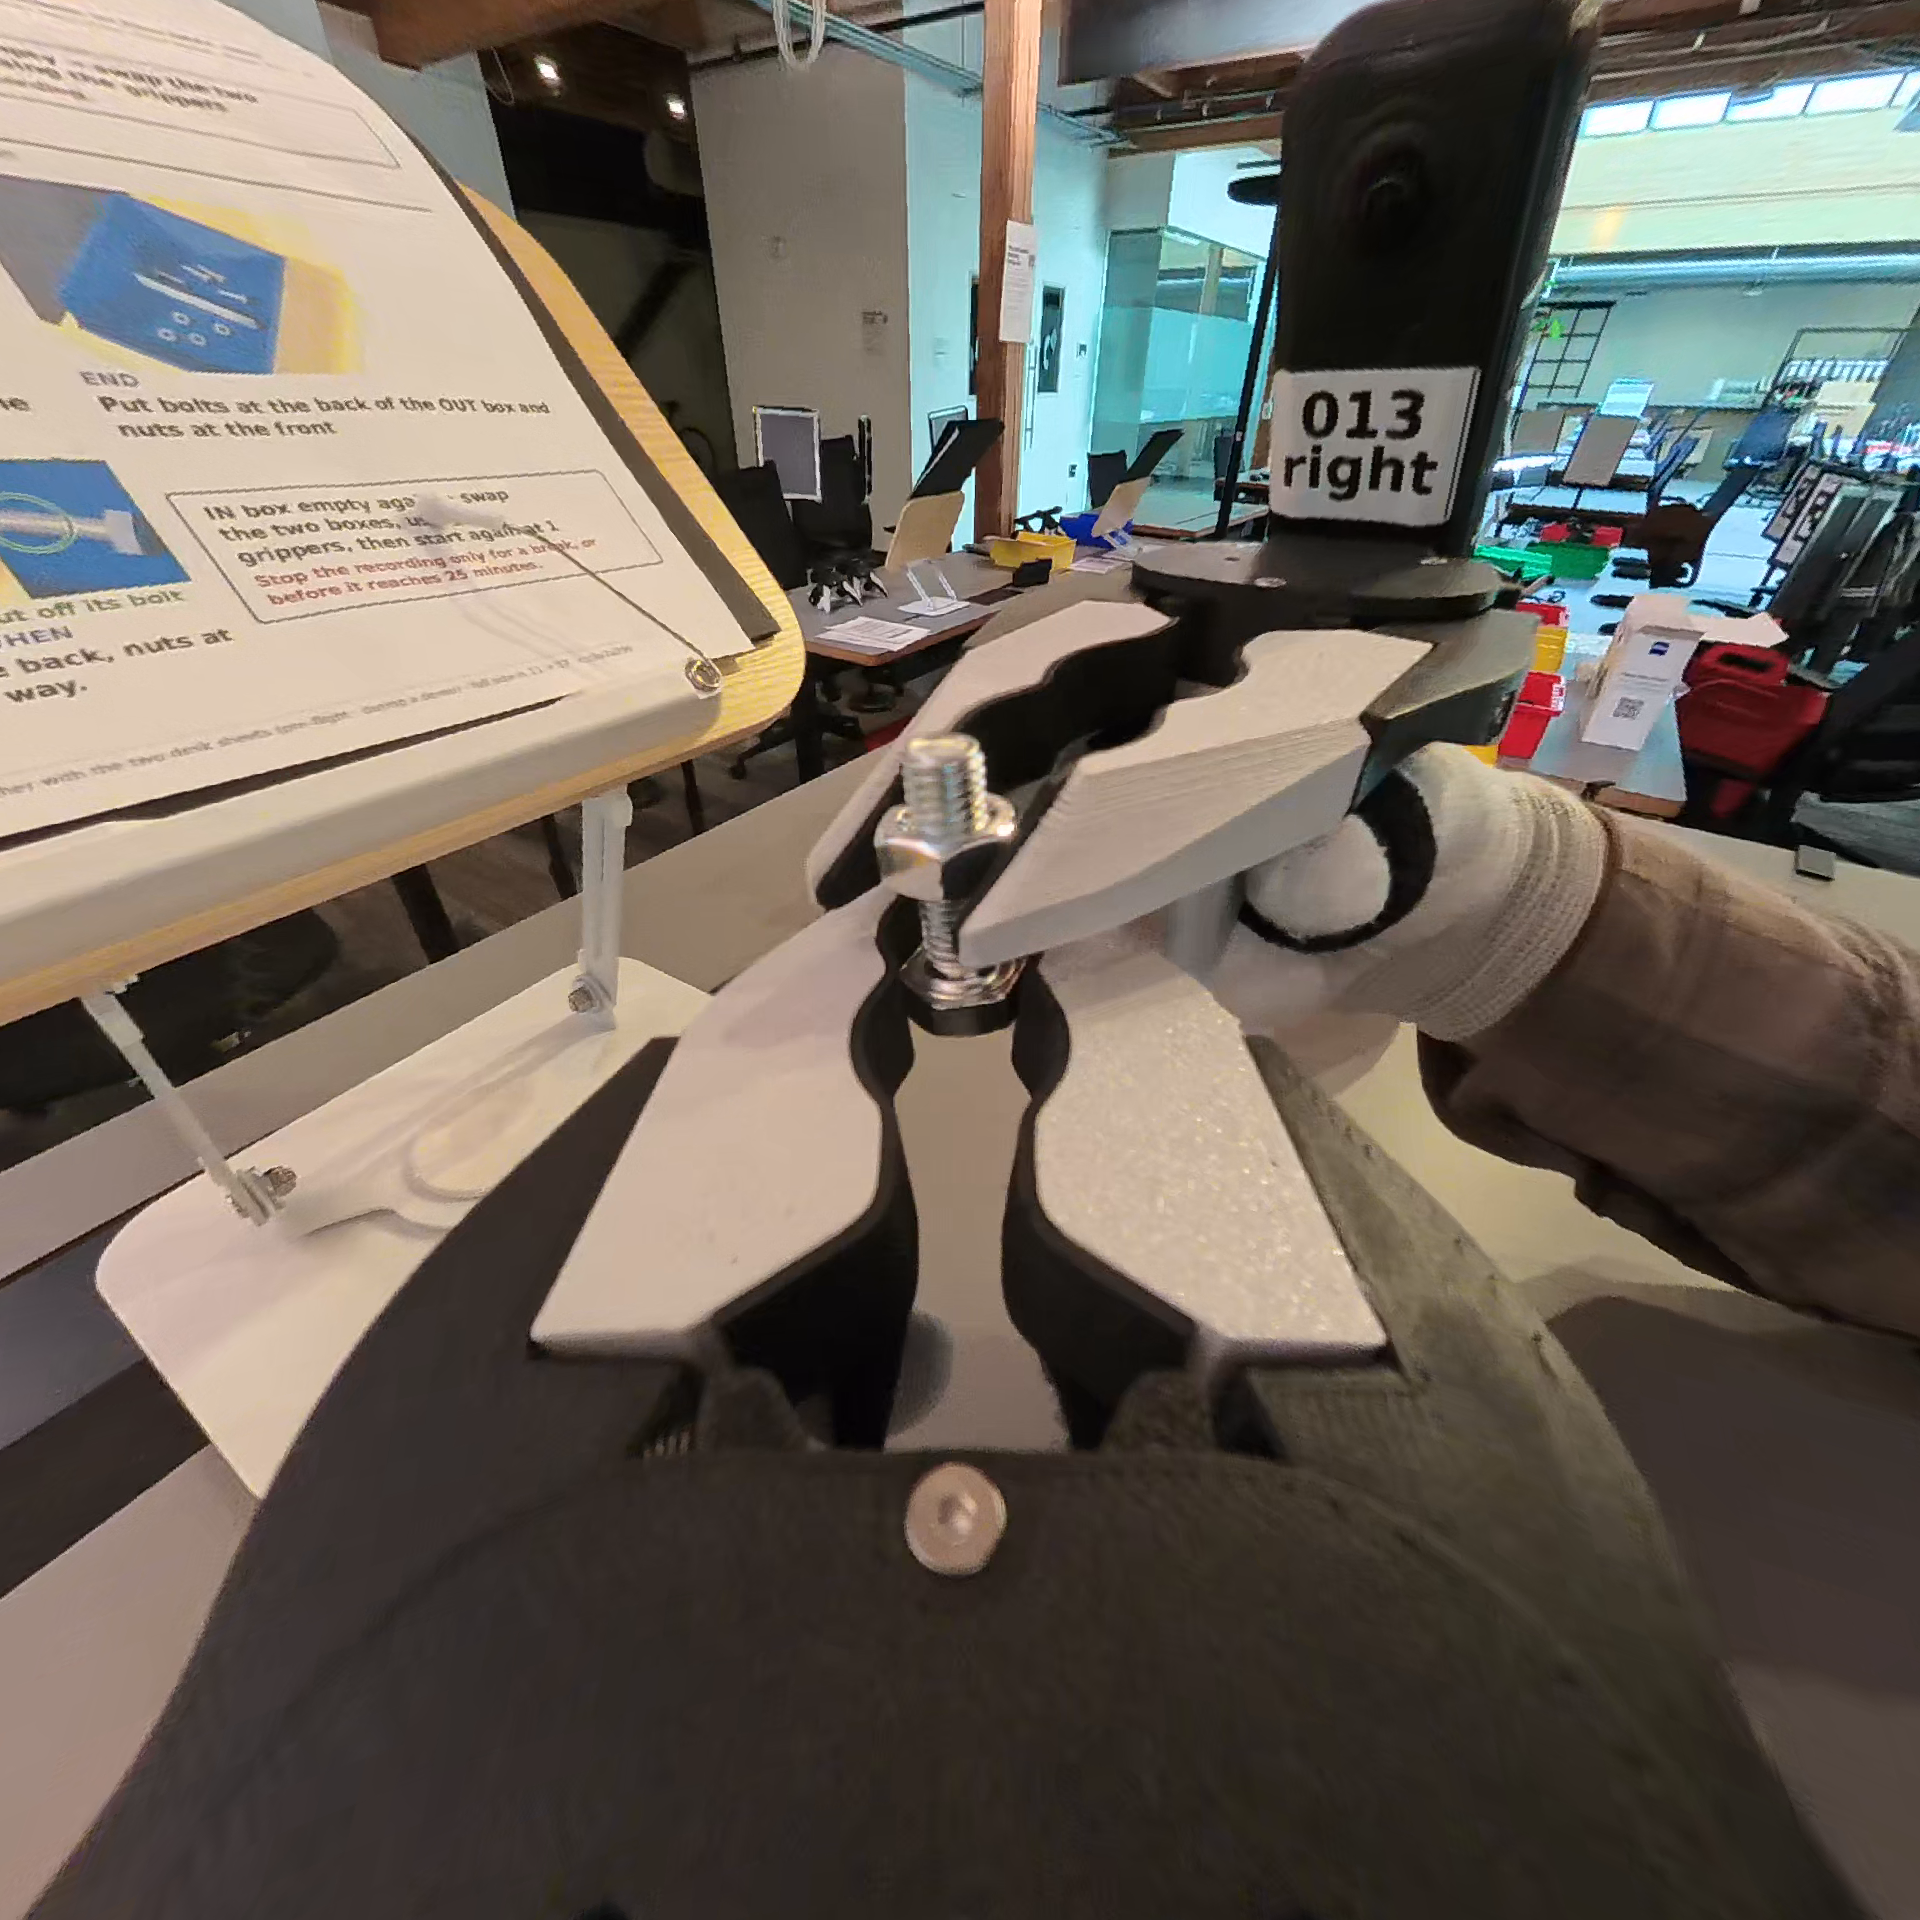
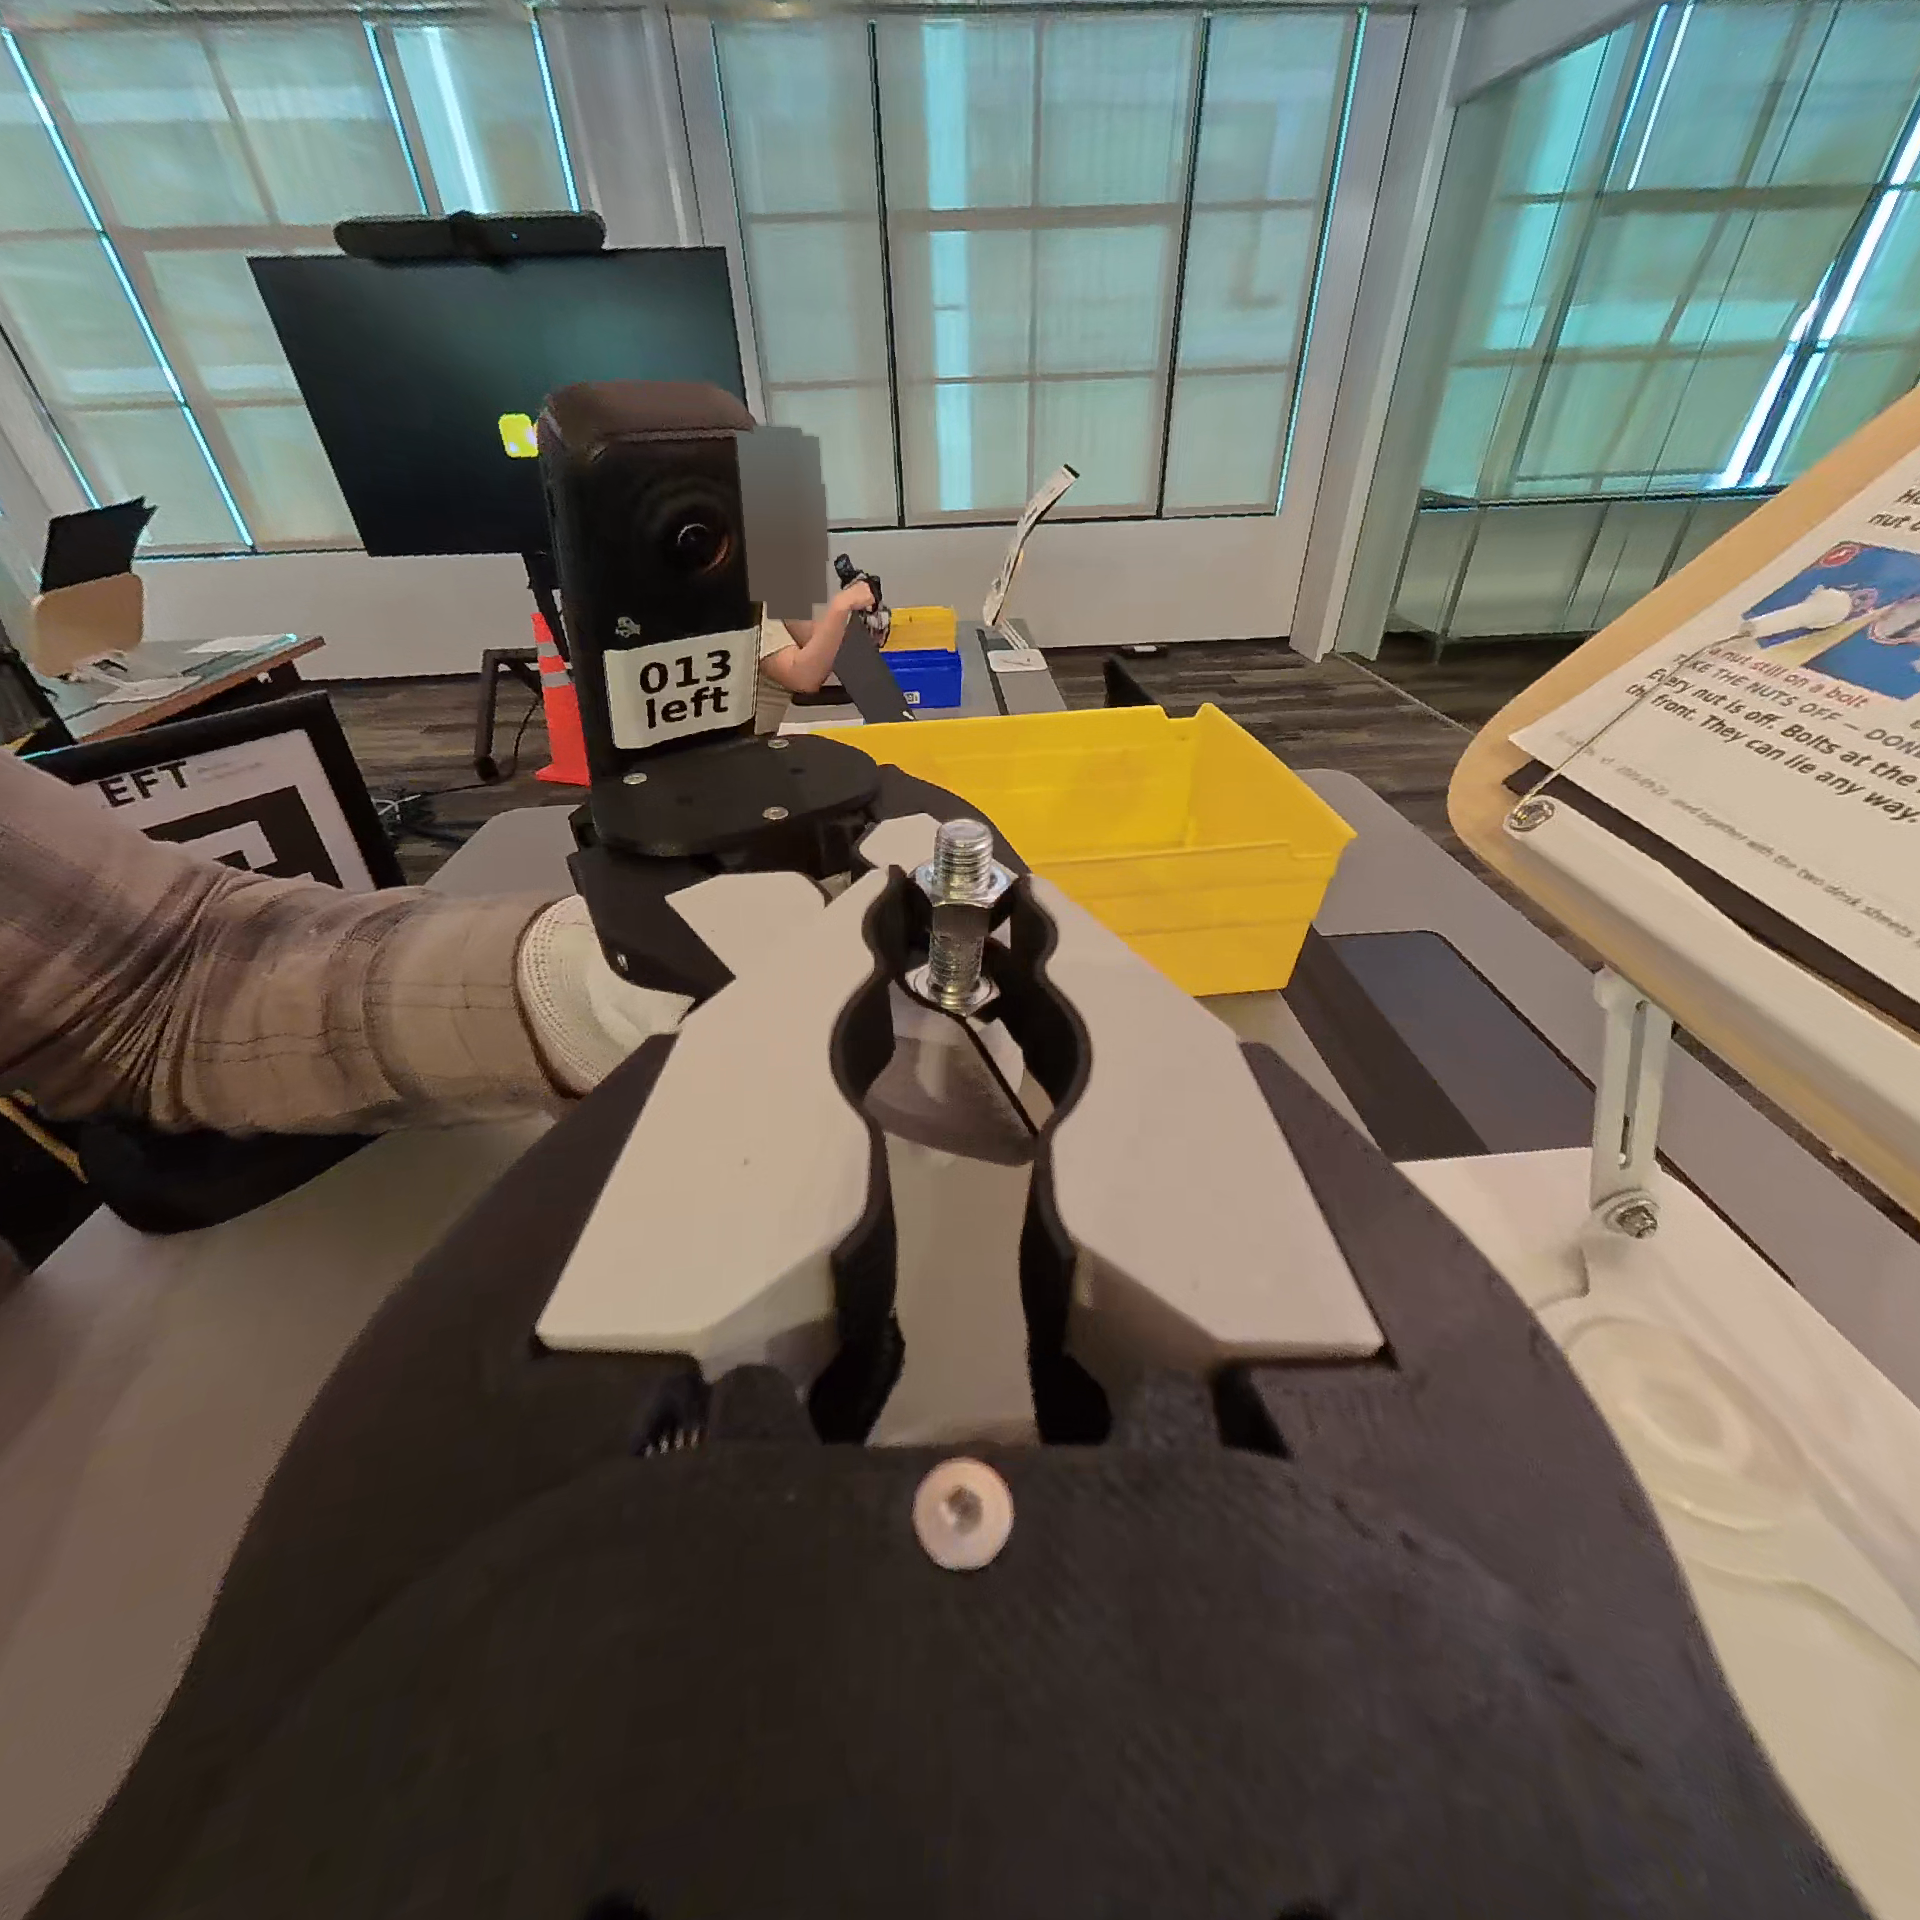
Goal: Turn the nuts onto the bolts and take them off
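Now | left gripper (image 1: 951, 997) clamped on the head end of the bolt (image 1: 943, 831), which stands upright | right gripper (image 2: 961, 894) closed around the nut (image 2: 961, 886) partway down the thread (tip pokes out above) | both raised over the table (image 2: 1382, 914) | yellow bin (image 2: 1143, 831) just behind, paper stand (image 1: 312, 468) beside

A wall of tall gridded windows (image 2: 1039, 260) gives teal daylight behind a dark wall screen (image 2: 468, 395). The floor (image 2: 1299, 675) is dark wood. Elsewhere a wooden post (image 1: 1008, 260) rises among desks (image 1: 894, 623) and black chairs (image 1: 769, 520).
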Demonstrator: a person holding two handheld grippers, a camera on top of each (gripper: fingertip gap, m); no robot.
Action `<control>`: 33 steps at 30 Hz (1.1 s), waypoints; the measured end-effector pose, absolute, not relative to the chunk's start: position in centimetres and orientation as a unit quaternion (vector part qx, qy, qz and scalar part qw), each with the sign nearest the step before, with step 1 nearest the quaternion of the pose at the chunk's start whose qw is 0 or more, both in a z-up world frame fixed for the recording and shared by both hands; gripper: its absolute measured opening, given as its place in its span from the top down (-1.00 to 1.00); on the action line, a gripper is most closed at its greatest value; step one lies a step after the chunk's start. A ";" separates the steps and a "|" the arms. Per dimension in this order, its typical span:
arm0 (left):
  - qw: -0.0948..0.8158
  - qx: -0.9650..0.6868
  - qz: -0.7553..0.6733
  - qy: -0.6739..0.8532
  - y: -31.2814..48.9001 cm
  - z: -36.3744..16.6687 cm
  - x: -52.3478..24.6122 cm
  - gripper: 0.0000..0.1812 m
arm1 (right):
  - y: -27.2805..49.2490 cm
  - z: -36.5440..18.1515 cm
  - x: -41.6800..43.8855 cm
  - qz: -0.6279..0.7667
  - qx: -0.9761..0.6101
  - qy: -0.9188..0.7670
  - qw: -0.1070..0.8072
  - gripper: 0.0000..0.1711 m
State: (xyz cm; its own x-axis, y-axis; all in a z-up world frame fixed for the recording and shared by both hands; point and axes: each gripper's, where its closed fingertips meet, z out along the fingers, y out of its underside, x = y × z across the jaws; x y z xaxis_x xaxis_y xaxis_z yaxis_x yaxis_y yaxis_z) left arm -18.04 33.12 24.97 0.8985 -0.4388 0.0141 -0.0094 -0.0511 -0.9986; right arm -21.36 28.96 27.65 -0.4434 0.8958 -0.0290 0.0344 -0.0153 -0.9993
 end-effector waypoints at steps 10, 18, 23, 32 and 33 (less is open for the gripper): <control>0.645 -0.684 -0.244 0.239 31.0 25.5 -14.8 0.83 | 27.2 28.1 -19.0 0.617 -0.324 -0.639 0.325 0.81; 0.607 -0.633 -0.344 0.334 27.3 26.3 -9.4 0.83 | 24.1 28.9 -14.0 0.636 -0.224 -0.695 0.251 0.81; 0.615 -0.650 -0.313 0.319 28.4 26.0 -9.7 0.83 | 25.0 29.2 -14.2 0.622 -0.251 -0.691 0.269 0.57; 0.658 -0.713 -0.168 0.174 33.0 25.2 -13.9 0.83 | 31.2 31.9 -16.5 0.529 -0.460 -0.597 0.391 0.33; 0.665 -0.714 -0.154 0.155 33.3 25.3 -14.4 0.83 | 30.9 32.0 -16.6 0.533 -0.473 -0.577 0.398 0.34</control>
State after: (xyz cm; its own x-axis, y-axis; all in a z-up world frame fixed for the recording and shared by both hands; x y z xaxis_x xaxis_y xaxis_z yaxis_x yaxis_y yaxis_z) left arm -14.39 33.28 25.31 0.9043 -0.4266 0.0128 -0.0170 -0.0660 -0.9977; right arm -16.64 30.88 31.97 -0.2350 0.9710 -0.0444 0.1222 -0.0159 -0.9924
